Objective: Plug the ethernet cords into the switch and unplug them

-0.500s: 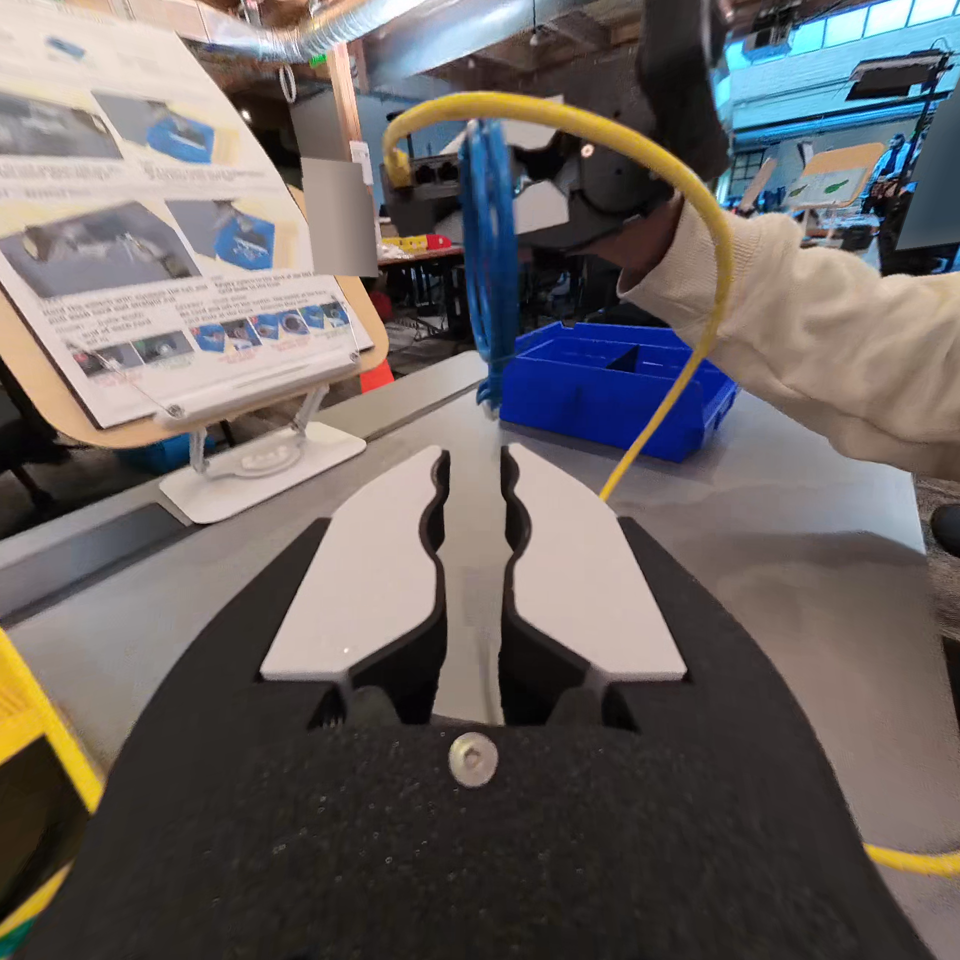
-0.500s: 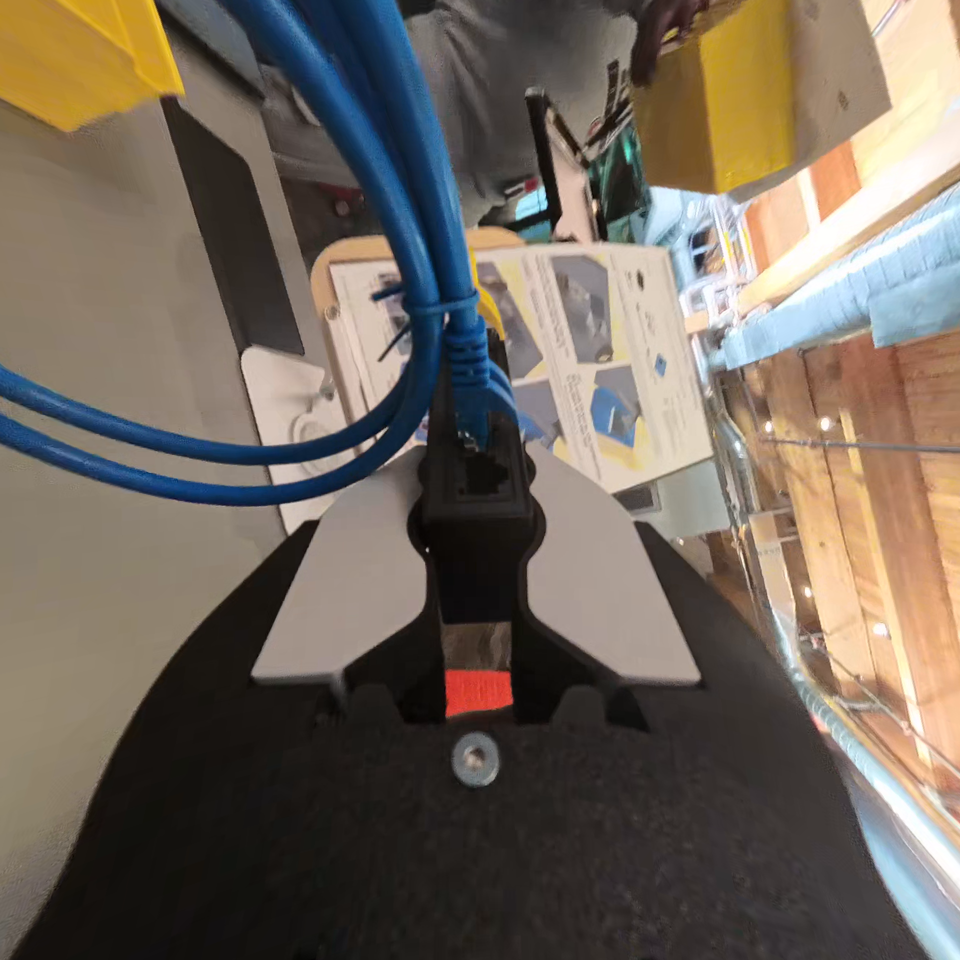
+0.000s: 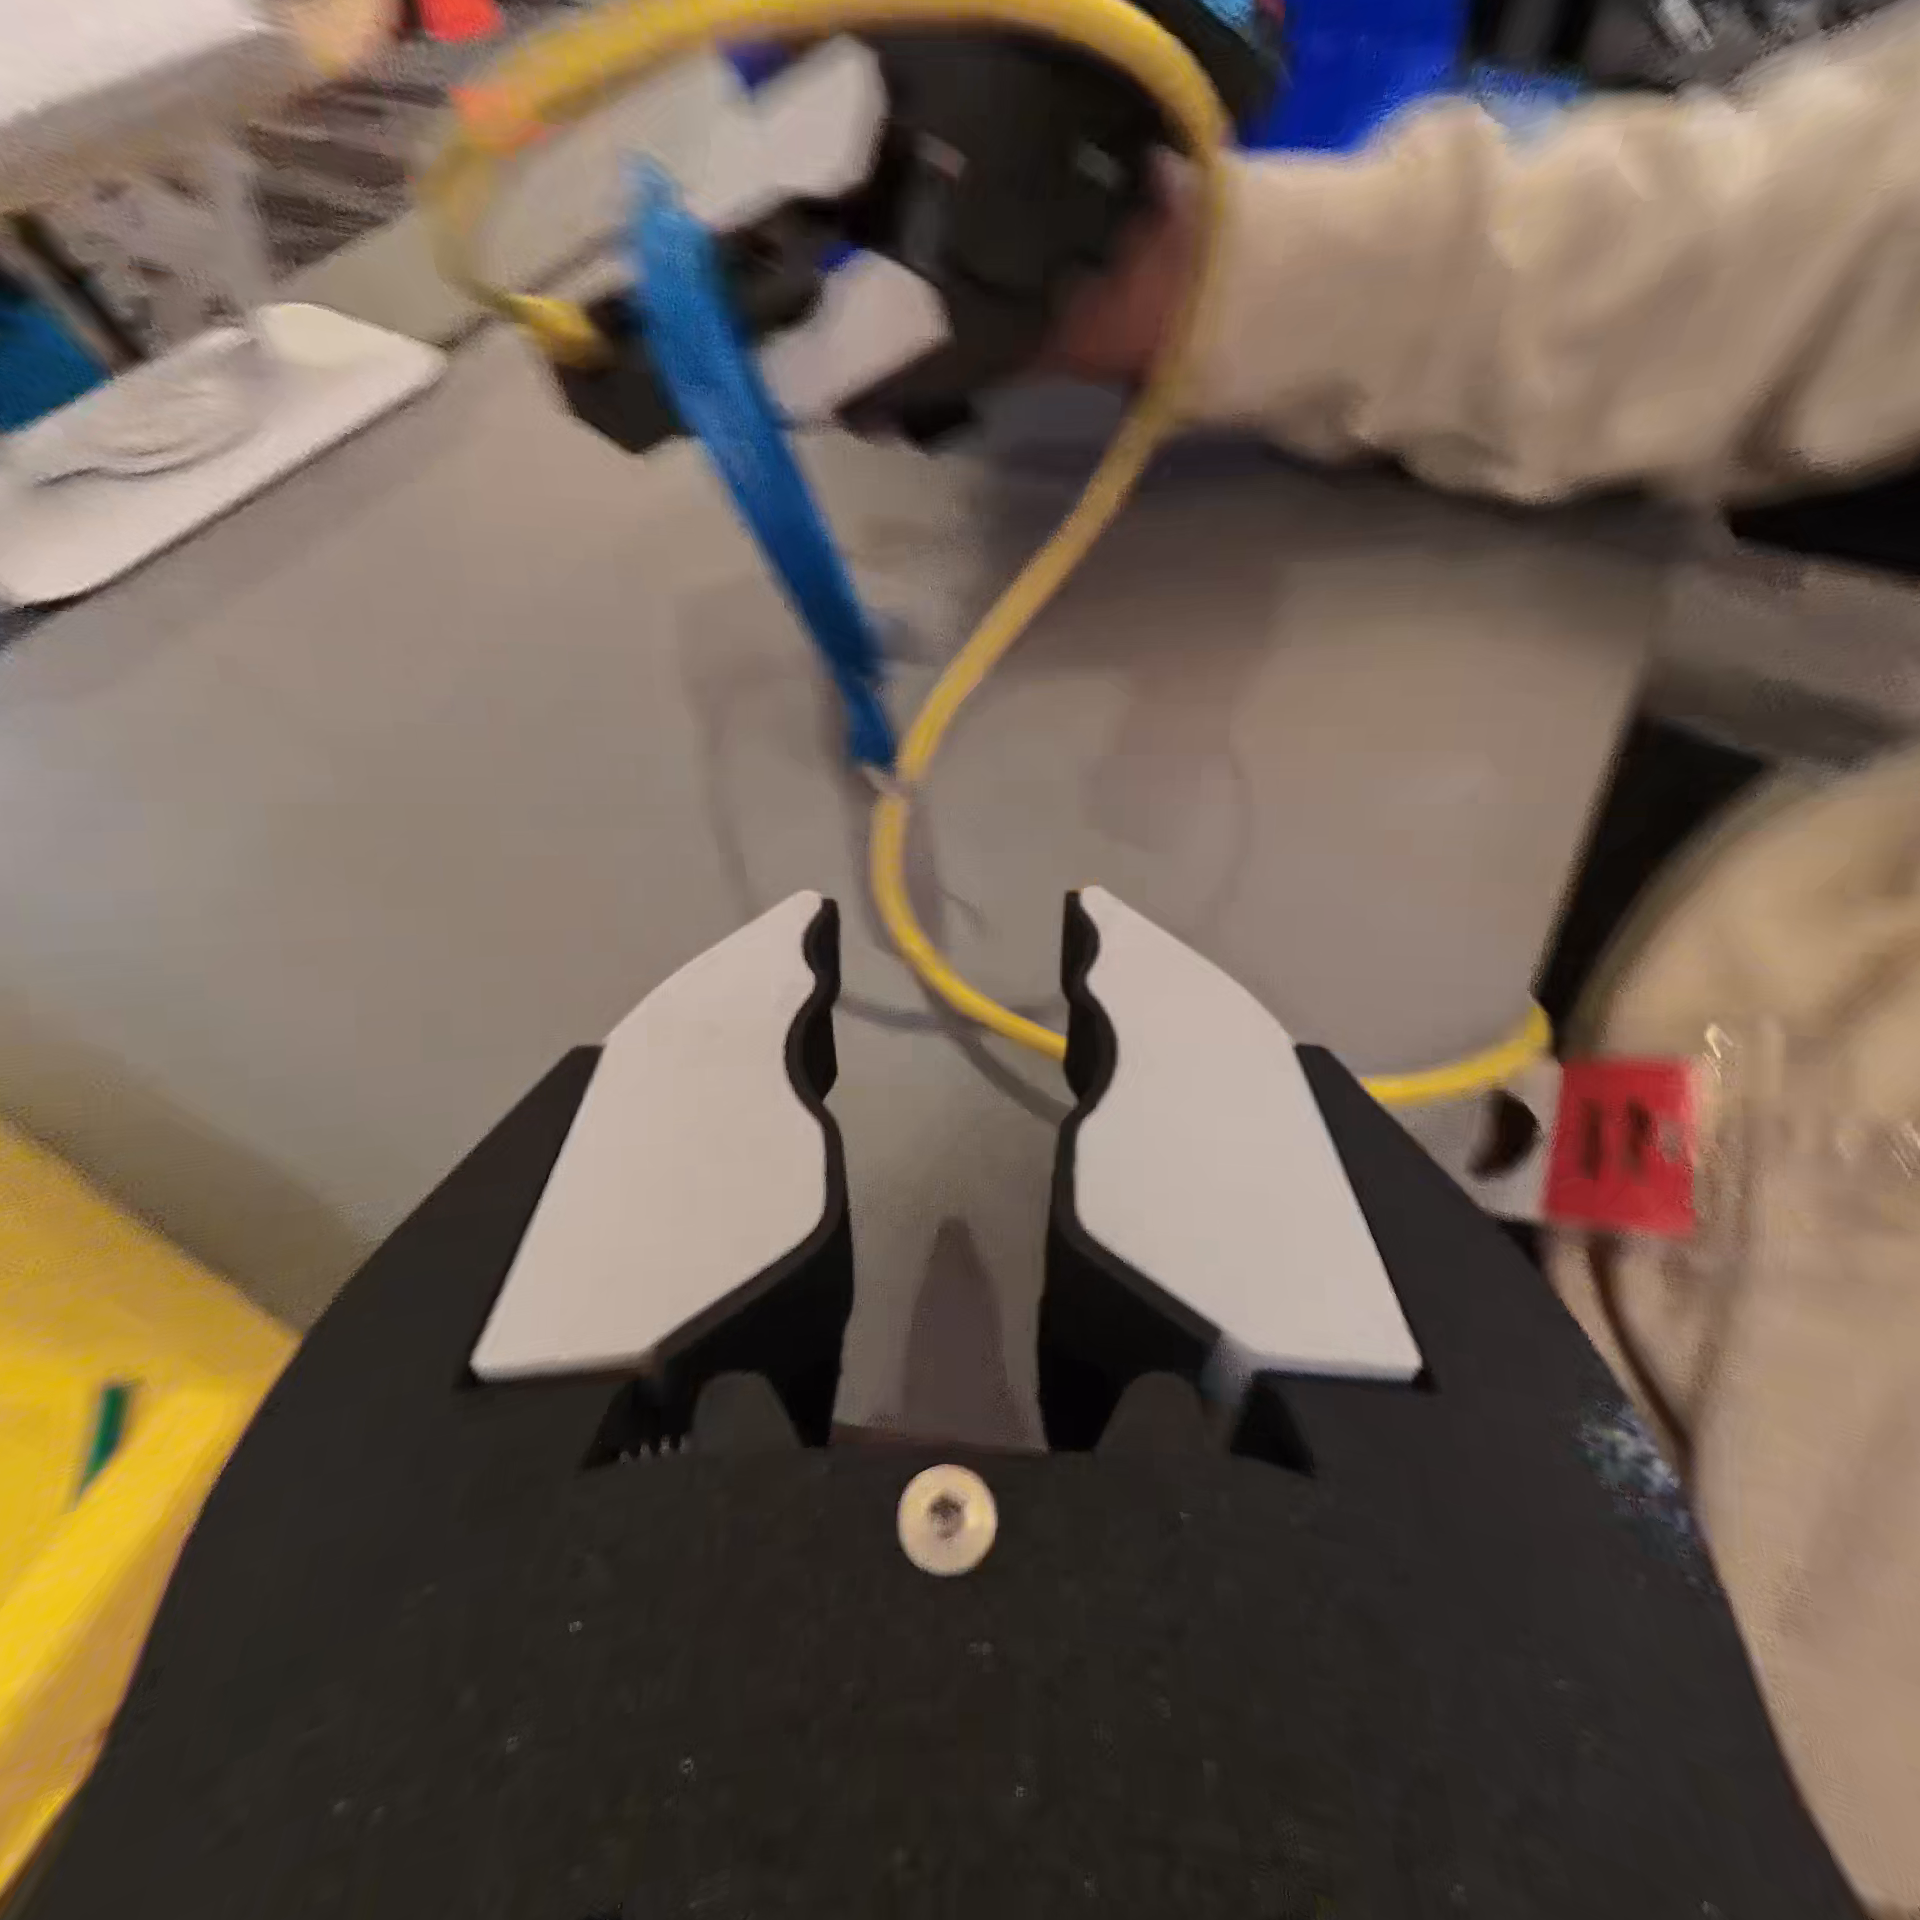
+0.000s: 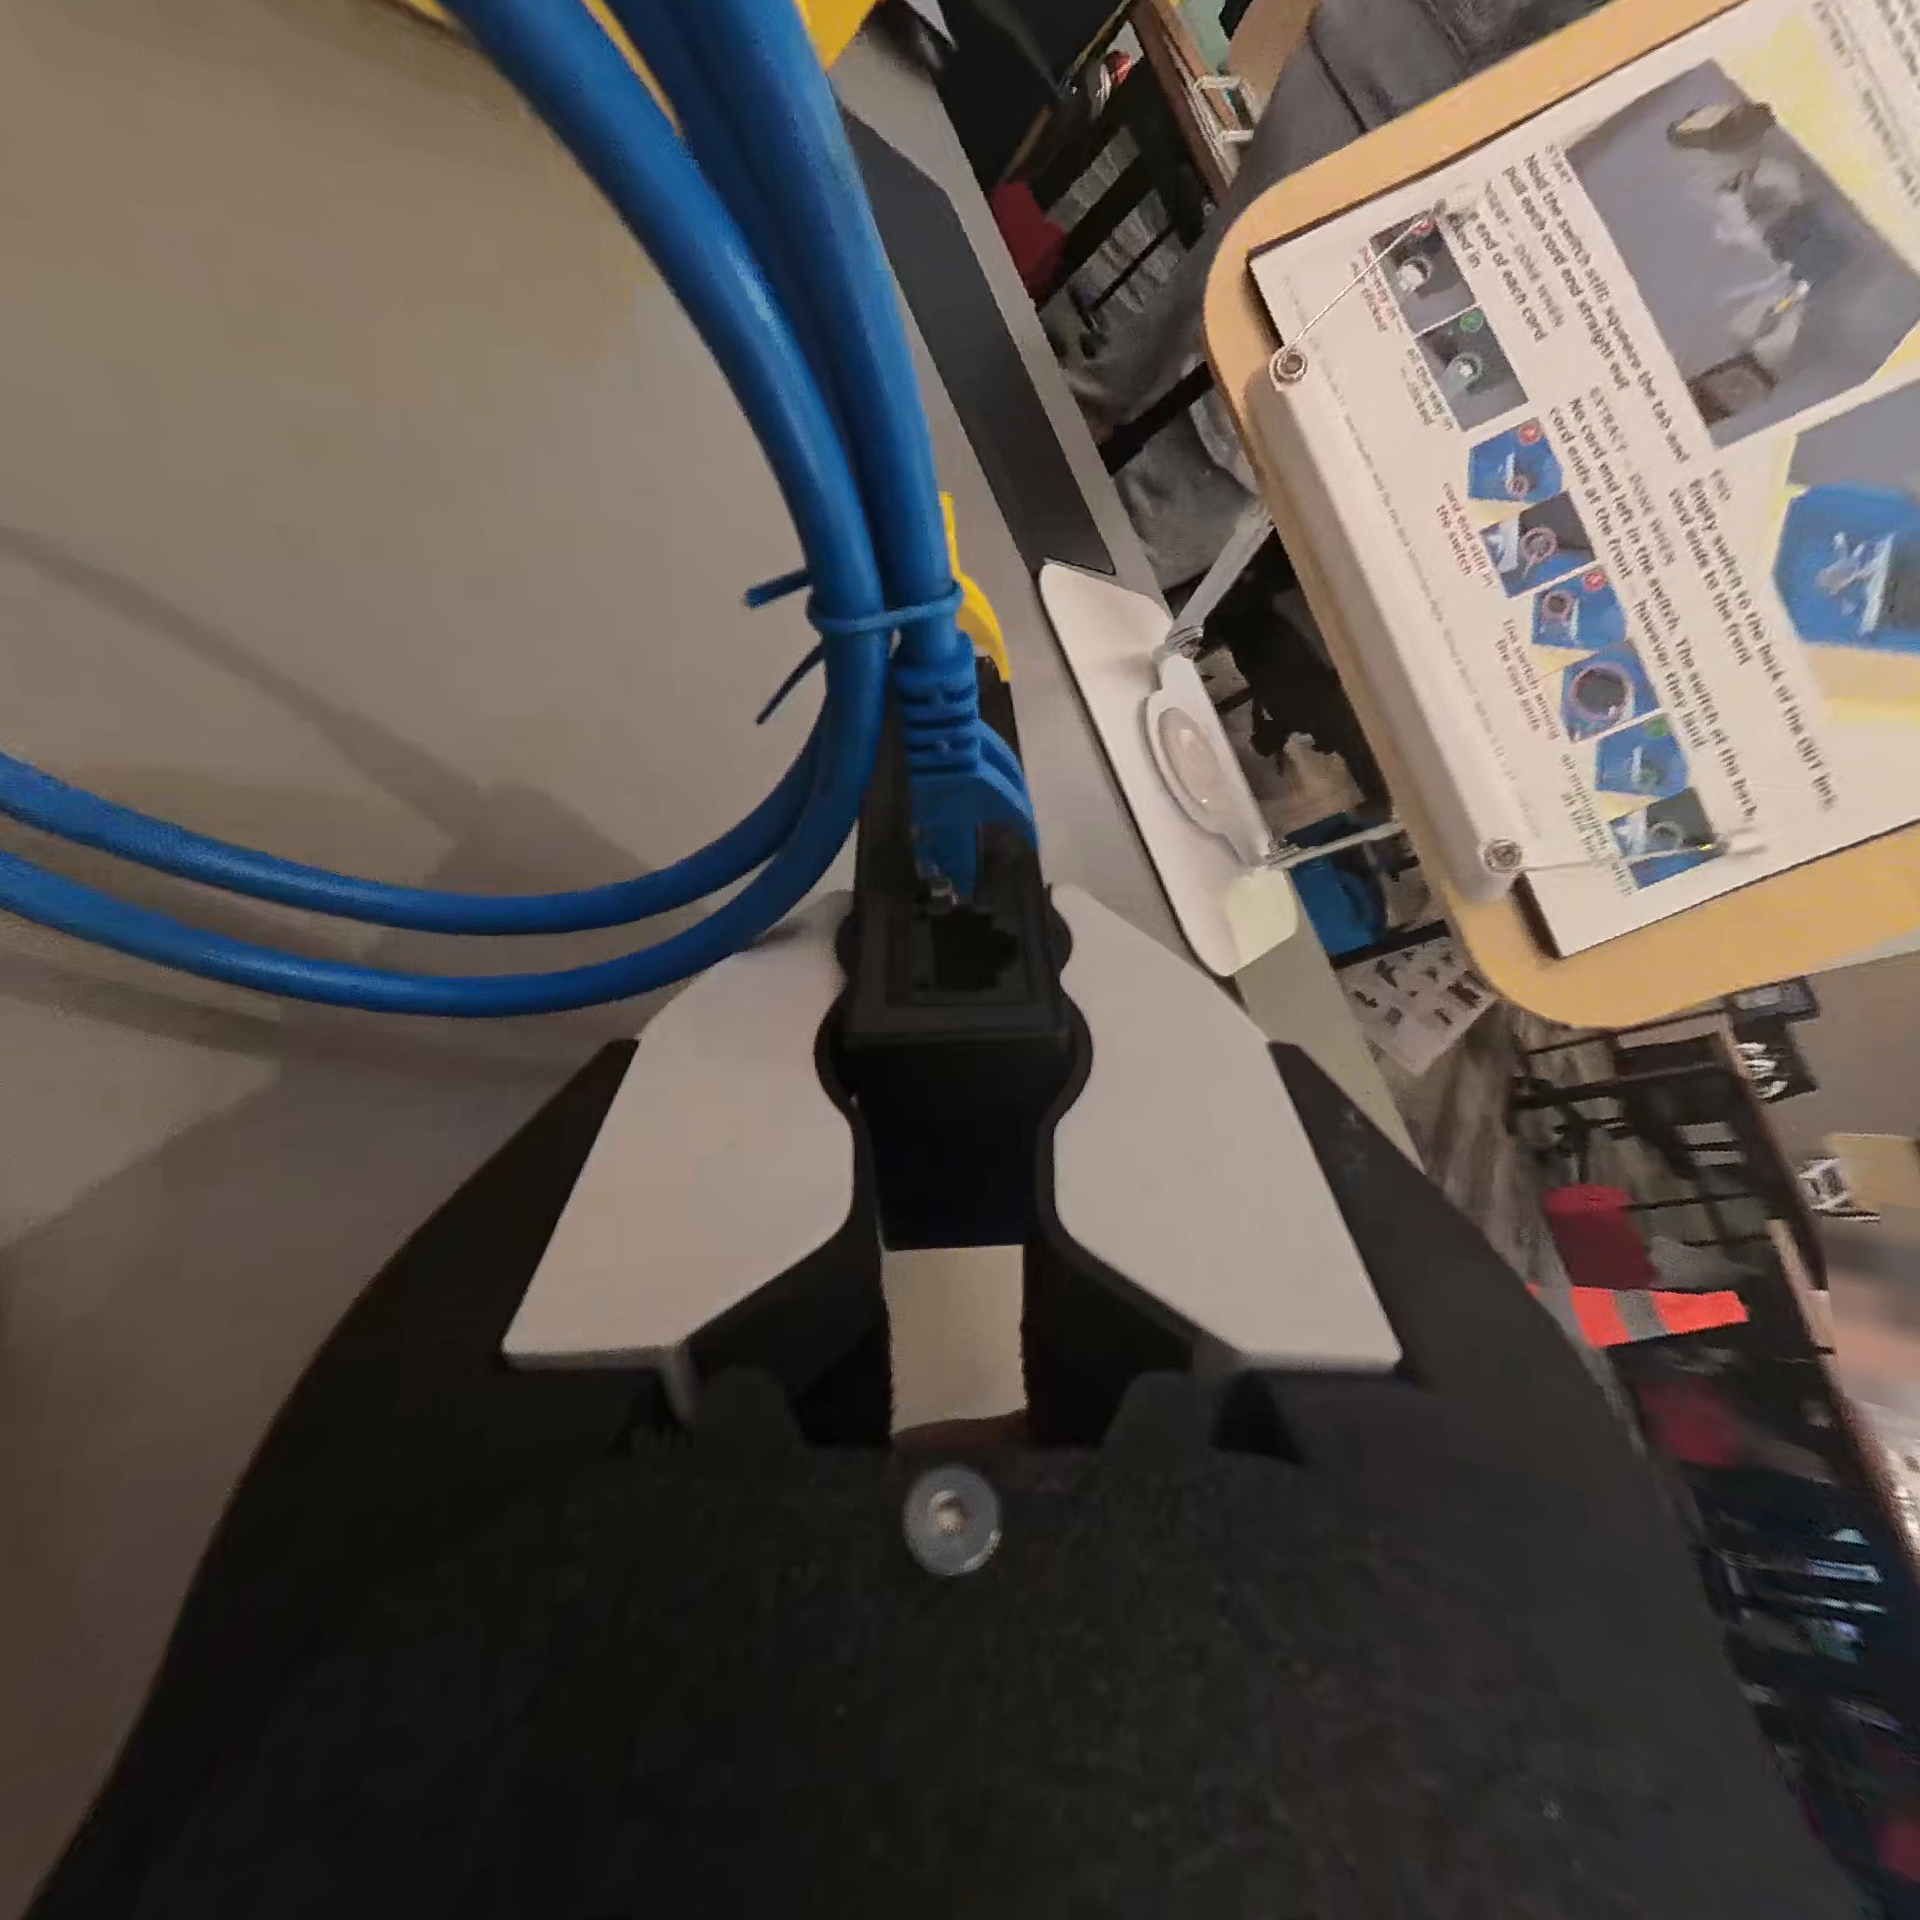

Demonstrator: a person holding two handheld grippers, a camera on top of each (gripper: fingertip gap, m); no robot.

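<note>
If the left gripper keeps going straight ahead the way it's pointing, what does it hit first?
Probably the yellow cord, which curves across the gap of the open left gripper just beyond its tips; past that lies the grey table. Depth is unclear.

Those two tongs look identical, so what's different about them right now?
The left tongs stand open and hold nothing; the right tongs are shut on the black switch. The yellow cord lies on the table between the left tongs' tips, while the blue cord runs into the switch. Both have grey fingers on black bodies.
</note>
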